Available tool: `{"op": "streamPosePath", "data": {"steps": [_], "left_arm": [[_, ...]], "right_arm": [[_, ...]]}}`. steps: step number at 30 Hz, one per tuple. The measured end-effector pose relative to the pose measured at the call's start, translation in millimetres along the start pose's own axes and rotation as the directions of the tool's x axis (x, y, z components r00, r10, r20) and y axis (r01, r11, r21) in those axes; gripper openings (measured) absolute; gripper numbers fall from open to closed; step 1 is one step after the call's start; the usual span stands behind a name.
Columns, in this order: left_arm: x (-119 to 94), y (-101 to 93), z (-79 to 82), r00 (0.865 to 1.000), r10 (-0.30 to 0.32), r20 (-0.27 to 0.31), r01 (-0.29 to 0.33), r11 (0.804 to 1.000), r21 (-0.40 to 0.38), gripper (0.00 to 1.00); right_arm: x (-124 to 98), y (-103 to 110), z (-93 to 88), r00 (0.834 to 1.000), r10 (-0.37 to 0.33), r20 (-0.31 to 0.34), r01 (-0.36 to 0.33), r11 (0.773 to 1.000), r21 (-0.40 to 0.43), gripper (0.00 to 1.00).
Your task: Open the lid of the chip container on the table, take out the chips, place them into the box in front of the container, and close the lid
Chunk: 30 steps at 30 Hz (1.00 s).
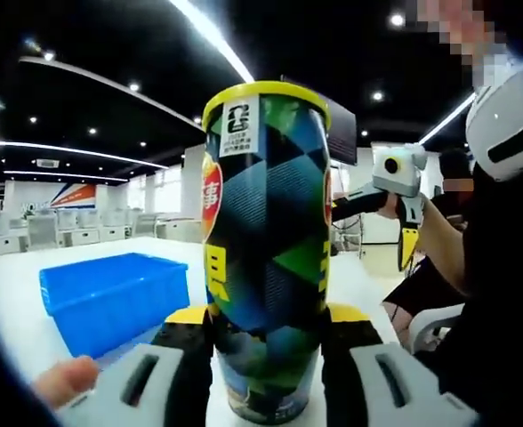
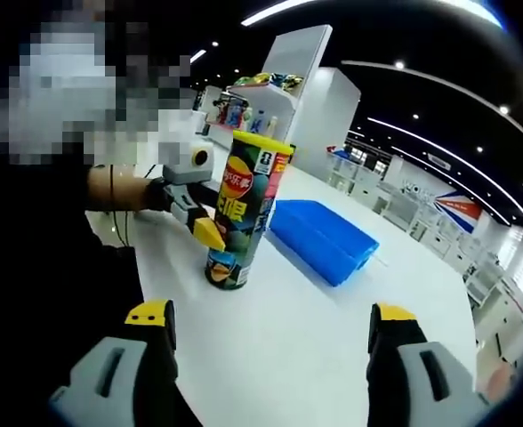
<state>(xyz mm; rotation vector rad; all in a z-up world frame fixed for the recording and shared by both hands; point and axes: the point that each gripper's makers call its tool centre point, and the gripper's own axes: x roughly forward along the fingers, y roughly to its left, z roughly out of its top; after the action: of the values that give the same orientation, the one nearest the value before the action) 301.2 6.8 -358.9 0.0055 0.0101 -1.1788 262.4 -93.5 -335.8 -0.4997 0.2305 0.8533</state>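
Note:
The chip container [image 1: 266, 231] is a tall can with a green, blue and black pattern and a yellow lid [image 1: 266, 89] on top. It stands upright on the white table [image 2: 279, 329]. My left gripper [image 1: 268, 313] is shut on the can's lower part, one yellow-tipped jaw pressing each side. In the right gripper view the same can [image 2: 244, 209] stands mid-left with the left gripper [image 2: 199, 218] clamped on it from the left. My right gripper [image 2: 270, 316] is open, empty, and well short of the can. The blue box [image 2: 319, 233] lies just right of the can.
The blue box [image 1: 110, 298] is an open bin, left of the can in the left gripper view. The person holding the grippers stands at the table edge [image 1: 502, 267]. White shelves and cabinets [image 2: 288, 89] stand behind the table. Bare tabletop lies between my right jaws and the can.

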Motion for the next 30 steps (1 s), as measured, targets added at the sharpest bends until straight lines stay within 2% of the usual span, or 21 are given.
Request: {"op": "streamPosePath", "data": {"steps": [5, 12, 17, 20, 24, 28, 30], "left_arm": [[-8, -18.8, -0.9, 1.000, -0.016, 0.007, 0.016, 1.000, 0.002, 0.47], [-10, -19.1, -0.6, 1.000, -0.024, 0.019, 0.024, 1.000, -0.003, 0.47], [-10, -18.6, -1.2, 1.000, -0.027, 0.014, 0.027, 1.000, -0.007, 0.47], [-10, -18.4, -1.3, 1.000, -0.026, 0.010, 0.026, 1.000, -0.009, 0.47], [-10, -18.3, -1.6, 1.000, -0.024, 0.002, 0.024, 1.000, -0.011, 0.47], [-11, -18.1, -1.7, 1.000, -0.023, -0.003, 0.023, 1.000, -0.013, 0.47], [-11, -18.0, -1.7, 1.000, -0.022, -0.003, 0.022, 1.000, -0.015, 0.47]], "right_arm": [[0, 3, 3.3, 1.000, 0.007, 0.013, -0.007, 1.000, -0.001, 0.84], [3, 4, 16.9, 0.996, 0.033, 0.081, -0.035, 0.999, 0.020, 0.84], [3, -4, 53.8, 0.984, 0.010, 0.179, -0.009, 1.000, -0.005, 0.84], [3, -6, 87.9, 0.963, 0.026, 0.269, -0.035, 0.999, 0.028, 0.84], [10, -5, 122.7, 0.935, 0.031, 0.355, -0.058, 0.996, 0.064, 0.84], [23, 8, 142.3, 0.916, 0.072, 0.394, -0.117, 0.989, 0.092, 0.84], [33, 14, 146.6, 0.915, 0.084, 0.394, -0.131, 0.987, 0.092, 0.84]]}}
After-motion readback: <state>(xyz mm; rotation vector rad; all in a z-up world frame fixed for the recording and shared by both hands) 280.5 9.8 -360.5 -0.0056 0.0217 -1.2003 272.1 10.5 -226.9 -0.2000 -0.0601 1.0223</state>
